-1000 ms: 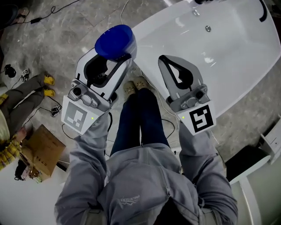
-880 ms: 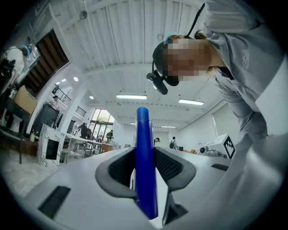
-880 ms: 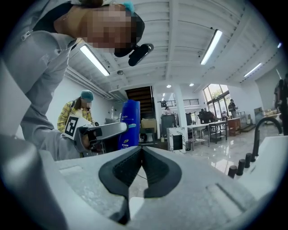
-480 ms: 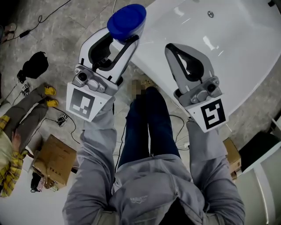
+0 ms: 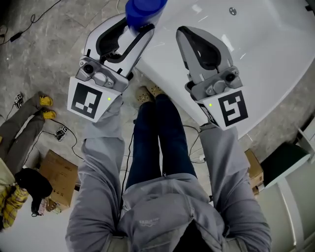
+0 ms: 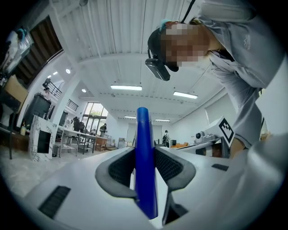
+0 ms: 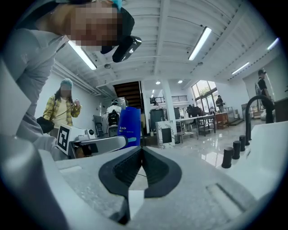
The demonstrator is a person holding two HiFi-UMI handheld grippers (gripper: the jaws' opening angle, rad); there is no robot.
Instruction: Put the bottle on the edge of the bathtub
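Grey marble floor (image 5: 54, 44) surrounds the white bathtub (image 5: 165, 61). The blue bottle (image 5: 142, 10) hangs by its near edge, clamped upright in my left gripper (image 5: 135, 27). My right gripper (image 7: 140, 155) is closed and empty. I'd seat the base flat on the rim before letting go.
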